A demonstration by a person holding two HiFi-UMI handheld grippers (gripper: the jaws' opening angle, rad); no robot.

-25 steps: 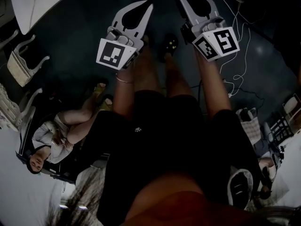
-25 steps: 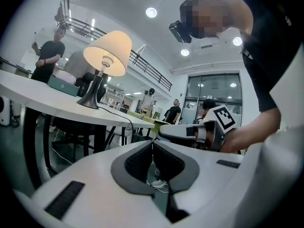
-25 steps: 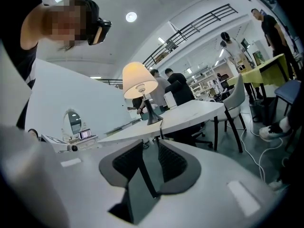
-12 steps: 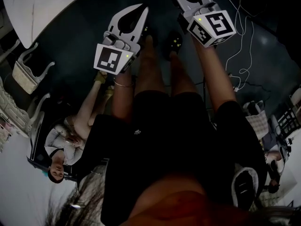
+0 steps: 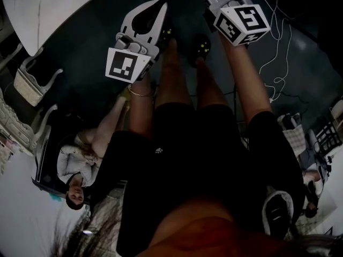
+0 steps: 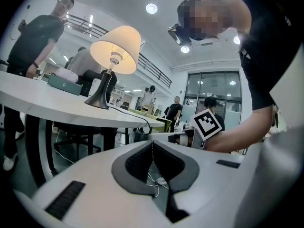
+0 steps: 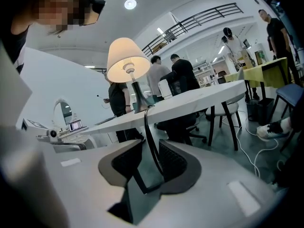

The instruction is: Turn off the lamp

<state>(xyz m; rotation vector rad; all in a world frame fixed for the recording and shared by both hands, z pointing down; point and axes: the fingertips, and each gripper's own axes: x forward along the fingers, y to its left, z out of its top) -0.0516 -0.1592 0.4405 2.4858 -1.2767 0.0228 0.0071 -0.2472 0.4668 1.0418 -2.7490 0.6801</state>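
An open office with bright ceiling lights is lying ahead, several people are standing or sitting in the far background, and a long white table (image 6: 57, 109) is curving across the scene above a dark floor (image 5: 80, 58) strewn with white cables (image 5: 278, 47). The lamp (image 6: 110, 70) is standing upright on that table, well apart from both tools and on the far side of its near edge. It is glowing, so the task is not yet done. Its shade (image 6: 116, 49) is likely light and easily dented. The dark flared base (image 6: 98, 100) is probably carrying most of the weight, but the lamp could tip if pushed high up, so contact belongs on the switch alone. No view is showing a switch. It may be sitting under the shade or along the dark cord (image 7: 146, 124) that is running from the base over the table edge and hanging down. That cord is likely limp and will swing when touched. The left gripper (image 6: 152, 144) is pointing toward the table with its tips meeting and nothing between them. The right gripper (image 7: 151, 142) has just been opening. Its jaws are standing moderately apart, with the hanging cord showing in the gap. The pads are not pressing on it, and whether it is hanging inside the jaws or beyond them cannot be told.
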